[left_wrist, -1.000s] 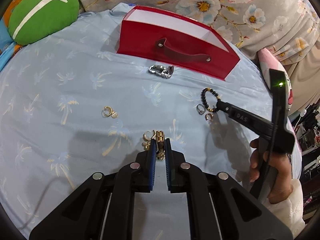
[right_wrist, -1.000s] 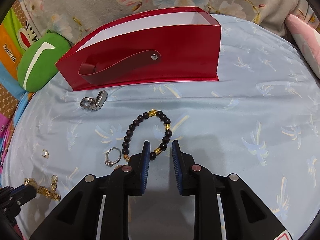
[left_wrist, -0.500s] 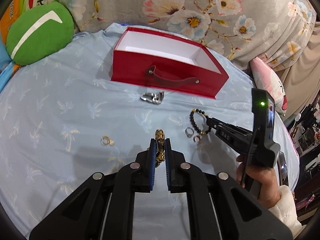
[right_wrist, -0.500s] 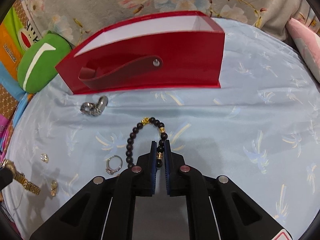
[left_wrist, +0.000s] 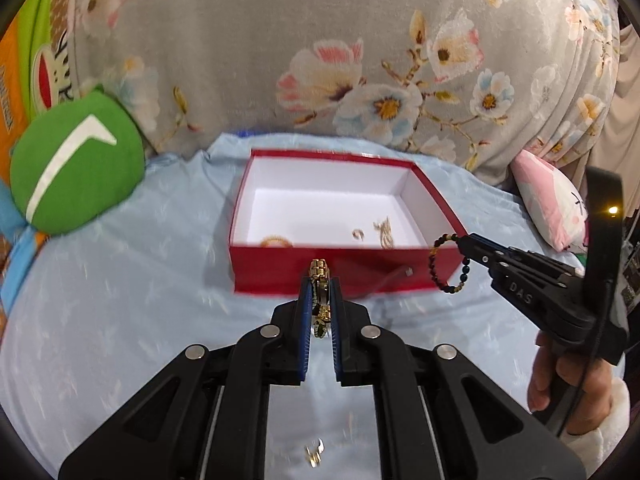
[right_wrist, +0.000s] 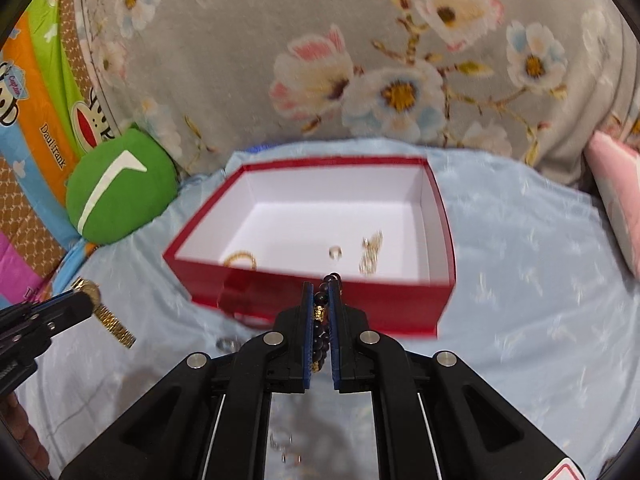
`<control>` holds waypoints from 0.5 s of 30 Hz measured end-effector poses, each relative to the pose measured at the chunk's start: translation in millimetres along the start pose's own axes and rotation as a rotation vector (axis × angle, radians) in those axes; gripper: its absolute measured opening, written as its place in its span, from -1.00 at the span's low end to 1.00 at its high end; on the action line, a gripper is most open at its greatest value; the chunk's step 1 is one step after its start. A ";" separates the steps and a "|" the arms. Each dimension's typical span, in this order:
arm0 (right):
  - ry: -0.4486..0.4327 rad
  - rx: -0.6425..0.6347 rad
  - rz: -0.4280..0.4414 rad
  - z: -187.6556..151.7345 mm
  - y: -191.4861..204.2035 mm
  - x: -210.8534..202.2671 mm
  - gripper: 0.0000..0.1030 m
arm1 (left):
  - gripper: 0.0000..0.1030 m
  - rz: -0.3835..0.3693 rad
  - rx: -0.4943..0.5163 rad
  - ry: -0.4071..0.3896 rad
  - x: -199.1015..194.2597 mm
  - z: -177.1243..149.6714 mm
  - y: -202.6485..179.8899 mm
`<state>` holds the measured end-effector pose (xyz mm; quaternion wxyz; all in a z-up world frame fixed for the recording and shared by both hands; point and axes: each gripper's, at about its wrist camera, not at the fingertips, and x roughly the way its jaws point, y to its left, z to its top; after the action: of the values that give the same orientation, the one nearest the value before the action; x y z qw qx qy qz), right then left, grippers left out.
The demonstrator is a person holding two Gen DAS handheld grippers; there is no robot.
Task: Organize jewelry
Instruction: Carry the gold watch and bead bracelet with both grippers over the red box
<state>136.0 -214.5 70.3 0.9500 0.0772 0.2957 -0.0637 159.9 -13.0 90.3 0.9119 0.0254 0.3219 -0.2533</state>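
1. Progress: the red box (right_wrist: 320, 304) sits open on the blue bedsheet (left_wrist: 120, 280) and already holds 3 pieces on its white floor. Reading left to right in the right wrist view, these are a gold bangle (right_wrist: 240, 258), a small ring (right_wrist: 335, 251) and a gold chain (right_wrist: 370, 254).
2. 2 more pieces are up in the air and not yet in the box: a gold watch (left_wrist: 320, 276) and a black bead bracelet (left_wrist: 448, 260).
3. What is left, by my judgement: drop these 2, then collect the small pieces lying on the sheet close under the grippers. A silver ring (right_wrist: 225, 345) shows near the box front and a small gold piece (left_wrist: 314, 454) lies lower down. Other glints there are too blurred to name.
4. Left gripper (left_wrist: 319, 304): it is held above the sheet, aimed at the middle of the box's near wall, just short of it. Its fingers are pinching the watch, whose gold band sticks out past the tips and hangs down between them.
5. Right gripper (right_wrist: 320, 300): it is held level with the left one, pointing at the box front towards its right half. The fingers are clamped on the bead bracelet, which dangles as a loop below the tips in the left wrist view.
6. Neither gripper is over the box opening yet; both need to go forward before letting go.
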 end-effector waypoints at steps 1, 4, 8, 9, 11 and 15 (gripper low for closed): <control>-0.008 -0.017 -0.006 7.5 2.7 3.0 -0.88 | -0.85 0.004 0.008 -0.006 5.8 9.3 -1.3; -0.024 -0.046 -0.011 29.7 6.9 18.1 -0.88 | -0.85 0.024 0.028 -0.021 24.7 34.4 -5.5; -0.024 -0.052 0.001 56.5 8.0 45.9 -0.88 | -0.85 0.053 0.050 -0.038 52.5 64.1 -8.6; -0.023 -0.054 0.000 61.2 8.6 52.5 -0.88 | -0.85 0.062 0.052 -0.040 60.9 71.5 -8.3; -0.016 -0.061 -0.001 70.4 8.4 66.2 -0.88 | -0.85 0.074 0.052 -0.044 76.5 83.9 -7.6; 0.011 -0.075 -0.009 84.7 8.7 99.1 -0.88 | -0.85 0.104 0.053 -0.036 108.8 102.5 -1.6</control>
<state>265.1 -229.1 83.4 0.9503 0.0406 0.3034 -0.0564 290.2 -84.3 106.3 0.9284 0.0614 0.2970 -0.2146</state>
